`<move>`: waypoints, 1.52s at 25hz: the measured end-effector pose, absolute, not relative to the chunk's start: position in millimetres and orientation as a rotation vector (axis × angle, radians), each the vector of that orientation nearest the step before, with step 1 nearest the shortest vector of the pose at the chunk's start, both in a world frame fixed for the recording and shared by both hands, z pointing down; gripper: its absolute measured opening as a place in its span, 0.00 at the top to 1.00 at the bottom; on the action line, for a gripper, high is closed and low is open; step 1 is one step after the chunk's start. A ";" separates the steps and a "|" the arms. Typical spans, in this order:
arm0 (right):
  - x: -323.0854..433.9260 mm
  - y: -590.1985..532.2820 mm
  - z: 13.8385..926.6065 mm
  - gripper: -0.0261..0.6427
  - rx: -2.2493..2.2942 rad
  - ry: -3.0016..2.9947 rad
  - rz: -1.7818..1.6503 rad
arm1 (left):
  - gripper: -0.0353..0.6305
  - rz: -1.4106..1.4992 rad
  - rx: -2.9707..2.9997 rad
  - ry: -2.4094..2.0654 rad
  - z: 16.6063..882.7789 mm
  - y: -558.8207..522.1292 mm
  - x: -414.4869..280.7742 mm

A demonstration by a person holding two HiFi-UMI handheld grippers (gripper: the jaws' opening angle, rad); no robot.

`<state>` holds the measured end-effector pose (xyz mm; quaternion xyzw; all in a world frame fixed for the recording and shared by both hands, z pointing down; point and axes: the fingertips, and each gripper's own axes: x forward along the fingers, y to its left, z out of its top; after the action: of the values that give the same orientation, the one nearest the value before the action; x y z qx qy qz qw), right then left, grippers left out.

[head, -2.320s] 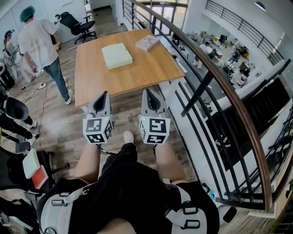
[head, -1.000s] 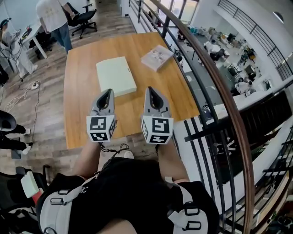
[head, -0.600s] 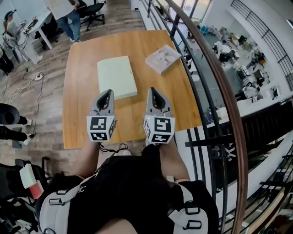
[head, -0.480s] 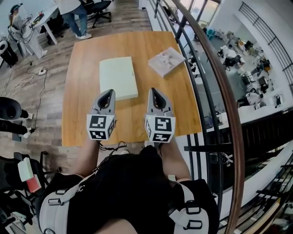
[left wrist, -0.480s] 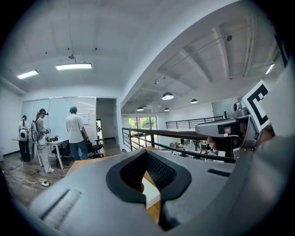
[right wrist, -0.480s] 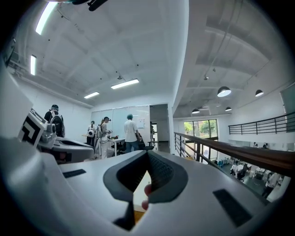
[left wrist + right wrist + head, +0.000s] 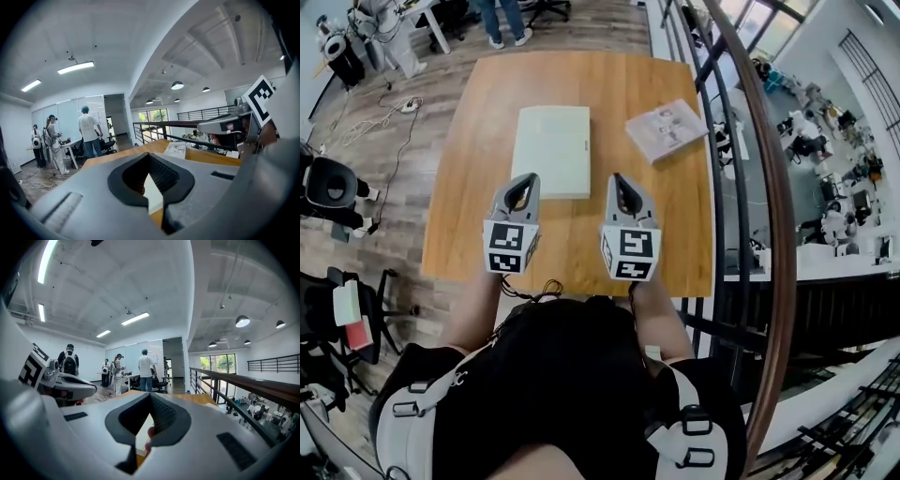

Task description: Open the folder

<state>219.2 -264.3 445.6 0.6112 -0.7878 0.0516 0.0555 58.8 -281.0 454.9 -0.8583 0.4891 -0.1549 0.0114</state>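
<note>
The left claw and right claw are closed and empty. I think one should open first, then take the pale green folder's cover edge on the table.

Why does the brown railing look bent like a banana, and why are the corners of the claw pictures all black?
Head view: the wide lens bends straight things near the edge, so the railing curves, while the table in the middle stays almost straight. Left gripper view and right gripper view: the round fisheye picture leaves black corners, and the left claw and right claw, sitting right by the lens, look huge.
</note>
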 end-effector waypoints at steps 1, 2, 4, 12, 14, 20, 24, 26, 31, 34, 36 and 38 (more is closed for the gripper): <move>219.5 -268.3 450.5 0.97 1.845 -2.390 0.164 | 0.95 -0.507 -2.664 1.521 459.8 -284.7 58.3; 219.5 -271.6 455.7 0.97 1.833 -2.387 0.173 | 0.95 -0.532 -2.645 1.508 464.5 -288.0 58.5; 219.0 -275.9 465.2 0.97 1.809 -2.381 0.190 | 0.95 -0.591 -2.598 1.450 474.5 -292.5 62.2; 228.1 -283.5 492.5 0.97 1.774 -2.360 0.241 | 0.95 -0.848 -2.508 1.255 524.5 -307.1 83.8; 228.3 -283.8 500.2 0.97 1.753 -2.358 0.254 | 0.94 -0.940 -2.452 1.175 538.9 -309.8 88.5; 223.9 -281.1 525.3 0.95 1.681 -2.359 0.345 | 0.70 -1.177 -2.438 0.910 596.8 -307.5 103.5; 220.4 -283.7 546.7 0.87 1.629 -2.383 0.478 | 0.67 -1.305 -2.367 0.749 636.1 -310.1 112.9; 218.5 -287.2 560.4 0.86 1.613 -2.390 0.570 | 0.66 -1.357 -2.331 0.680 653.1 -312.1 115.5; 214.3 -300.2 602.0 0.86 1.560 -2.381 0.890 | 0.63 -1.451 -2.292 0.570 681.1 -321.0 119.9; 210.6 -305.9 633.4 0.85 1.503 -2.343 1.045 | 0.63 -1.484 -2.271 0.528 690.2 -324.6 121.9; 206.6 -309.7 653.0 0.85 1.468 -2.315 1.115 | 0.62 -1.493 -2.267 0.507 694.7 -325.9 123.4; 203.7 -315.0 667.8 0.85 1.450 -2.294 1.174 | 0.62 -1.510 -2.266 0.486 699.2 -326.4 124.8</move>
<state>203.7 -315.0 667.8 0.4882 -0.7725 0.3955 0.0924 124.8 -326.4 699.2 -0.8049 0.1726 -0.5362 0.1865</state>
